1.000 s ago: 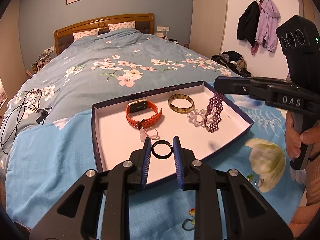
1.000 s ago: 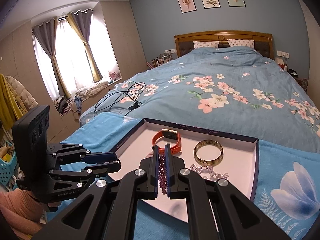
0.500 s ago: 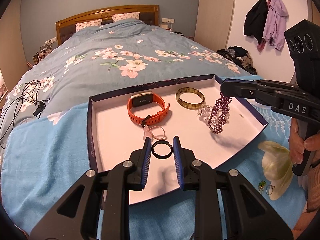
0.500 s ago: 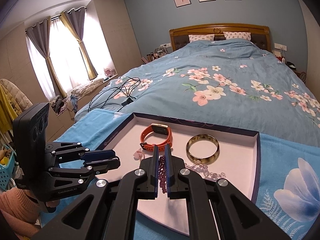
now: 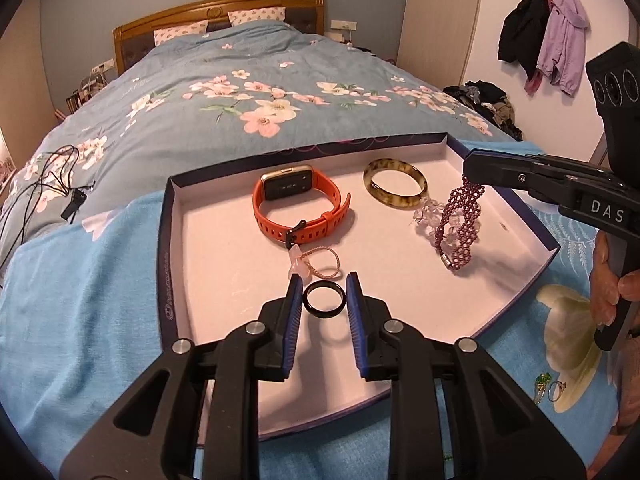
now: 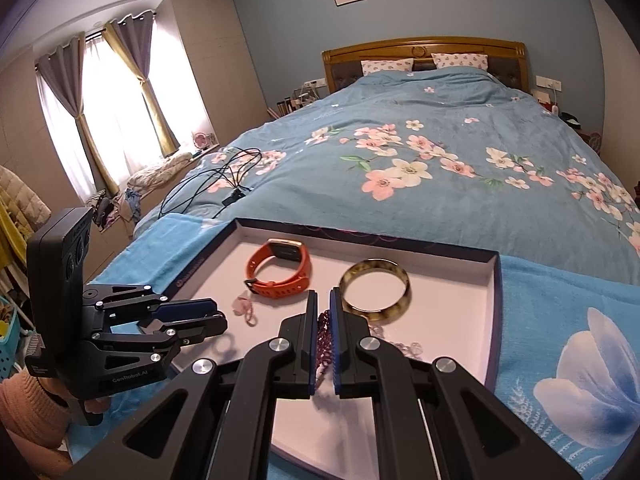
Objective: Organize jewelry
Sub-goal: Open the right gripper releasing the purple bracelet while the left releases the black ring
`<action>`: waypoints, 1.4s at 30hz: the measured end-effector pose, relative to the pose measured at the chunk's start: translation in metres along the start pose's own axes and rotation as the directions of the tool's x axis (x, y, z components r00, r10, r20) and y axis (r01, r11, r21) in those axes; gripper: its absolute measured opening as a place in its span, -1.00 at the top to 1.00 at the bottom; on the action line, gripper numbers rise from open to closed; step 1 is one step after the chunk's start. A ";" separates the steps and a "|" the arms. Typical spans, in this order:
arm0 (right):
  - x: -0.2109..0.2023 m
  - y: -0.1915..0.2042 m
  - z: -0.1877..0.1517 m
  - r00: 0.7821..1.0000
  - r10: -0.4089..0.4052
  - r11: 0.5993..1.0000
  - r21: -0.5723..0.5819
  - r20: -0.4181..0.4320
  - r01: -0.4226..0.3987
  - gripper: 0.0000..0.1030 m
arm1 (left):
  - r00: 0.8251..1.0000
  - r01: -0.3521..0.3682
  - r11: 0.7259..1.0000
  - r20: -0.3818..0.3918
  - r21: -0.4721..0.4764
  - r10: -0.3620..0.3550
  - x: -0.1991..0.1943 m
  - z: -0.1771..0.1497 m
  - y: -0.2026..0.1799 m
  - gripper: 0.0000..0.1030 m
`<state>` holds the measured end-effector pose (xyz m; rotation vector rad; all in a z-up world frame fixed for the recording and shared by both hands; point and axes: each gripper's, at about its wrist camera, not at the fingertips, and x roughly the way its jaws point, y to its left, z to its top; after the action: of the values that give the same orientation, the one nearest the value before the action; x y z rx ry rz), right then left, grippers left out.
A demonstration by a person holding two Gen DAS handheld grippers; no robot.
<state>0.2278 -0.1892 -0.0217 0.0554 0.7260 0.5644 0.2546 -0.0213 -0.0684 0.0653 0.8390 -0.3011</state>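
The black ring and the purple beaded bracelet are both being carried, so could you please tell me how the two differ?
The black ring is a small, plain, rigid hoop, while the purple beaded bracelet is a longer, flexible woven band. The ring sits level between the left claw fingers; the bracelet dangles limp from the right claw, its clasp end low over the tray. Both are gripped above the tray.

Bare tray (image 5: pixel 224 240) floor lies left of the orange watch (image 5: pixel 298 210); bangle (image 5: pixel 394 188) and beads crowd the right.
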 end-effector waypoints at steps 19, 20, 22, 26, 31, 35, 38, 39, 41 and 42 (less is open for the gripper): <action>0.016 -0.031 -0.010 0.997 -0.054 0.994 0.091 -0.053 0.059 0.83 | 0.999 -0.016 1.000 -0.035 0.000 0.016 0.028 0.008 -0.005 0.48; 0.015 -0.032 -0.010 0.997 -0.059 0.994 0.094 -0.052 0.064 0.83 | 0.999 -0.013 1.000 -0.030 0.002 0.014 0.027 0.008 -0.006 0.45; 0.011 -0.033 -0.010 0.997 -0.062 0.993 0.100 -0.049 0.066 0.75 | 1.000 -0.020 1.000 -0.015 0.004 0.020 0.022 0.008 -0.007 0.30; 0.001 -0.031 -0.009 0.997 -0.073 0.992 0.101 -0.031 0.076 0.39 | 0.998 -0.064 0.998 0.022 0.019 0.064 0.007 0.010 -0.009 0.20; -0.017 -0.017 -0.013 0.997 -0.078 0.995 0.064 -0.006 0.078 0.24 | 0.993 -0.070 0.997 0.099 0.021 0.067 -0.028 0.004 -0.010 0.06; -0.037 -0.001 -0.021 0.997 -0.078 0.997 0.017 0.017 0.077 0.20 | 0.988 -0.062 0.998 0.146 0.023 0.058 -0.057 -0.005 -0.009 0.02; -0.052 0.008 -0.032 0.998 -0.064 0.998 -0.008 0.024 0.064 0.16 | 0.984 -0.066 0.998 0.168 0.023 0.061 -0.076 -0.017 -0.010 0.01; -0.055 0.010 -0.035 0.998 -0.063 0.998 -0.016 0.024 0.064 0.15 | 0.984 -0.057 0.998 0.171 0.022 0.053 -0.081 -0.021 -0.009 0.01; -0.063 0.016 -0.046 0.998 -0.056 0.998 -0.030 0.020 0.056 0.13 | 0.983 -0.060 0.998 0.174 0.017 0.056 -0.090 -0.031 -0.008 0.01; -0.066 0.018 -0.051 0.999 -0.050 0.998 -0.033 0.015 0.051 0.13 | 0.984 -0.057 0.998 0.172 0.016 0.053 -0.093 -0.037 -0.008 0.01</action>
<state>0.1463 -0.2145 -0.0157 0.0099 0.7026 0.5272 0.1677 -0.0001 -0.0238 0.0808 0.6618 -0.2599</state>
